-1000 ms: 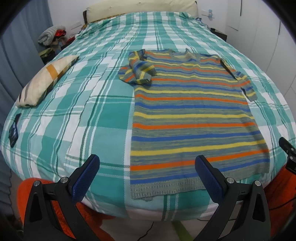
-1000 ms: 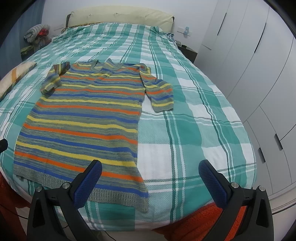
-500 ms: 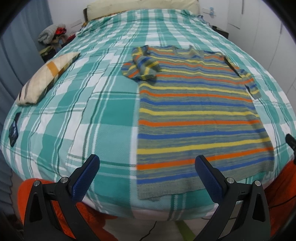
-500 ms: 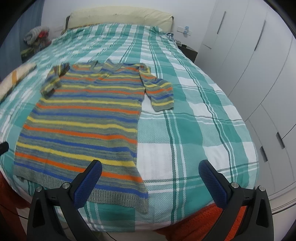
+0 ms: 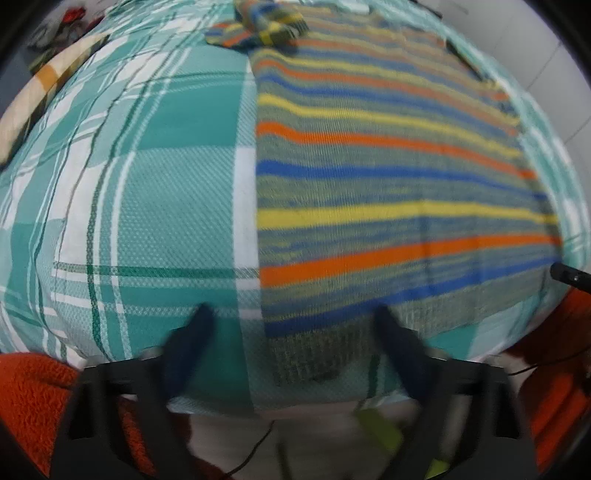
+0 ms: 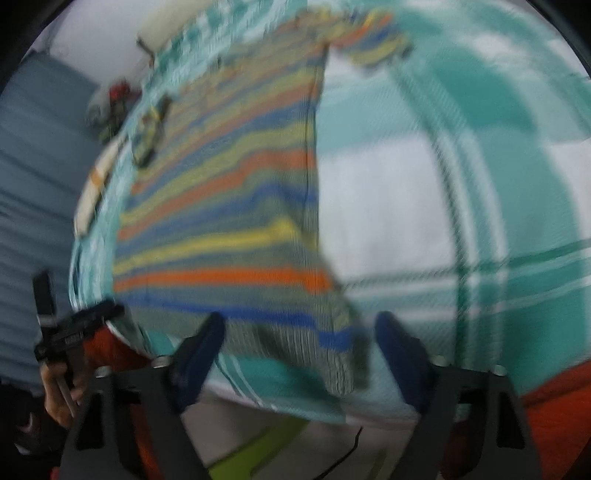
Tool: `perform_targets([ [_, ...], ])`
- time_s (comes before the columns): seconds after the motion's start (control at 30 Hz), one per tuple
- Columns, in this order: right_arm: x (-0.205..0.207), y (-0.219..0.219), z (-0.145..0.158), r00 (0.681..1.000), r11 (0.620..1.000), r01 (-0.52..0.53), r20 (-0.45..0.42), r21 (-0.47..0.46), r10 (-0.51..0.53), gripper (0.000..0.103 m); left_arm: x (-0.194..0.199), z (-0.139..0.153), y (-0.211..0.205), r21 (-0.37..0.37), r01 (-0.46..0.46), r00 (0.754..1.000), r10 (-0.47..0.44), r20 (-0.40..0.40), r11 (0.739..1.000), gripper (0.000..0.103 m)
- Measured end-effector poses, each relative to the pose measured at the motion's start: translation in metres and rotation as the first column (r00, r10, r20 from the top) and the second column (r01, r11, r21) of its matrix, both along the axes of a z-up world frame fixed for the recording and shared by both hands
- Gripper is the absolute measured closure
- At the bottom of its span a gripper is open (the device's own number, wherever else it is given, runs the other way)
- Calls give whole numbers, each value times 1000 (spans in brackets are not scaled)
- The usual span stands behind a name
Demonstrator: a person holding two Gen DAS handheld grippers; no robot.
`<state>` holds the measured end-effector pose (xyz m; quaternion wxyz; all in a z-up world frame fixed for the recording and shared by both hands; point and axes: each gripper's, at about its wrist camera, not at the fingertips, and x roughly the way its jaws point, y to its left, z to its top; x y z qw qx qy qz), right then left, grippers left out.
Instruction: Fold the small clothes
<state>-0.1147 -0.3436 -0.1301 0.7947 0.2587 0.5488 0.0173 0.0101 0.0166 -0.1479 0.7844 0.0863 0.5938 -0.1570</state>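
A striped knit sweater [image 5: 388, 184] in grey, orange, yellow and blue lies flat on the bed, hem toward me; it also shows in the right wrist view [image 6: 229, 229]. One sleeve [image 5: 258, 26] is folded onto the chest. My left gripper [image 5: 291, 325] is open, its jaws wide apart just above the hem's left corner. My right gripper [image 6: 299, 332] is open, jaws either side of the hem's right corner. Both views are motion-blurred.
The bed has a teal and white plaid cover [image 5: 147, 184]. A striped pillow [image 5: 48, 85] lies at the left. An orange blanket [image 5: 33, 398] hangs at the near edge. The left gripper's body [image 6: 70, 332] shows in the right wrist view.
Both grippers have dropped and moved forward, close to the sweater's hem. The right one has also swung to the left. Both stay open.
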Motion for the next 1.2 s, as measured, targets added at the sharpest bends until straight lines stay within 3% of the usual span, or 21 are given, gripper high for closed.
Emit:
perform_targets([
  [0.03,0,5,-4,1000,1000,-19,-11,-14,19,31,-4,0,-2,10,12,1000,-12,12,1000,31],
  [0.07,-2,10,-2,999,999,-43,-1,-20,43,41,-7,1,-2,13,20,999,-21,25,1000,38],
  [0.1,-3,13,-1,998,998,-63,10,-2,63,51,-9,2,-3,11,28,999,-28,29,1000,54],
  [0.13,-3,15,-1,997,996,-80,18,29,80,78,-11,3,-3,7,35,999,-35,24,999,66],
  [0.17,-2,17,-3,996,996,-84,16,36,83,95,-12,3,-4,-7,43,999,-43,15,999,88],
  [0.27,-4,23,4,995,995,-92,31,27,91,95,-19,13,-4,-14,45,999,-45,27,999,95],
  [0.43,-19,20,57,990,991,-110,102,83,101,97,-40,61,27,-79,22,996,-15,83,997,96],
  [0.5,-27,17,69,992,994,-99,84,41,95,97,-39,60,33,-68,3,998,2,64,998,96],
  [0.57,-28,11,56,997,998,-67,25,13,67,97,-38,43,29,-34,2,1000,-2,10,999,96],
  [0.63,-22,9,22,996,999,-42,-79,-2,42,97,-40,18,14,43,37,999,-36,-28,998,96],
  [0.73,-16,17,-3,988,998,-47,-148,-32,41,97,-47,8,-3,147,75,997,-77,7,986,93],
  [0.77,-13,20,-2,988,998,-46,-151,-48,38,97,-50,10,-4,165,76,997,-80,17,983,86],
  [0.8,-10,22,0,988,997,-44,-148,-60,35,96,-52,12,-5,175,78,996,-83,24,982,71],
  [0.83,-7,24,3,989,997,-46,-146,-67,36,89,-56,17,-1,197,69,996,-78,35,978,57],
  [0.87,-4,25,6,988,996,-51,-150,-68,40,69,-59,22,1,208,55,996,-68,53,976,31],
  [0.9,-3,22,12,987,995,-63,-155,-74,51,58,-64,33,8,209,31,994,-52,95,977,21],
  [0.93,-2,16,18,989,994,-70,-138,-88,58,49,-70,47,16,194,3,988,-32,150,981,20],
  [1.03,10,-17,57,997,961,-79,-28,-266,74,49,-76,83,37,121,-87,965,53,258,989,15],
  [1.13,50,-37,83,985,880,-101,78,-465,154,49,-62,101,37,49,-154,940,131,314,987,14],
  [1.2,88,-38,84,953,799,-159,123,-579,278,47,-46,103,26,31,-190,932,170,319,981,14],
])
